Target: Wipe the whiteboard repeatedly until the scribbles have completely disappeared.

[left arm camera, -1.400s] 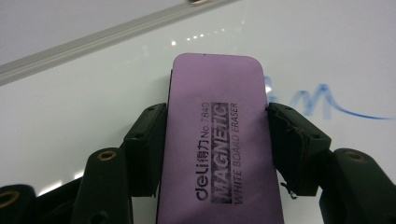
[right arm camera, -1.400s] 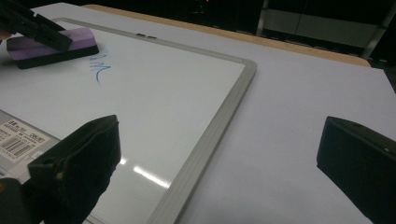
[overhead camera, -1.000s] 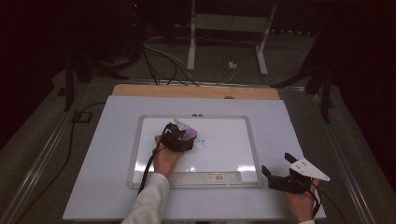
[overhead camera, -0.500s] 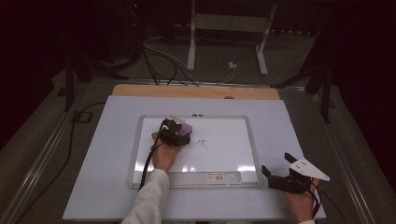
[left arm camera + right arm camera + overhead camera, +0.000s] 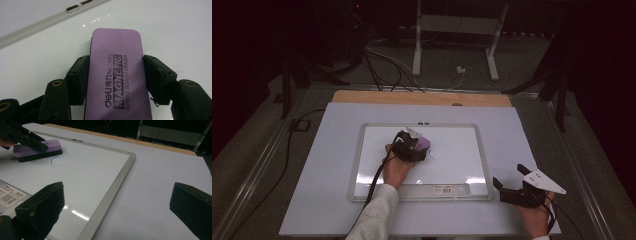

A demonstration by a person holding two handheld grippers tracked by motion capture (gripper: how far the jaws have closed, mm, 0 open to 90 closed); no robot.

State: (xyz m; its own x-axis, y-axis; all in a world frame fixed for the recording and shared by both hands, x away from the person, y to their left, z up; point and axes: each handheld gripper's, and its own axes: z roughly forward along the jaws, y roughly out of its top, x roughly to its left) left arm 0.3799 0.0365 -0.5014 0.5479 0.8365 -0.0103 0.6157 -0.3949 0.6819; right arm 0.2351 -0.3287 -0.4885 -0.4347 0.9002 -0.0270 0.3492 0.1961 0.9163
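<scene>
Big picture first: the table (image 5: 337, 165) carries a whiteboard (image 5: 462, 165), and most of its white face looks wiped clean already. On it, near the middle and toward the far edge, sits the purple eraser (image 5: 117, 75), flat on the board and clamped by its long sides in the left claw (image 5: 414, 147). Off the board's near right corner, the right claw (image 5: 117, 207) hangs spread apart, holding nothing. What's left, by my read: one small blue mark (image 5: 53, 160) just beside the eraser — nearly done.
</scene>
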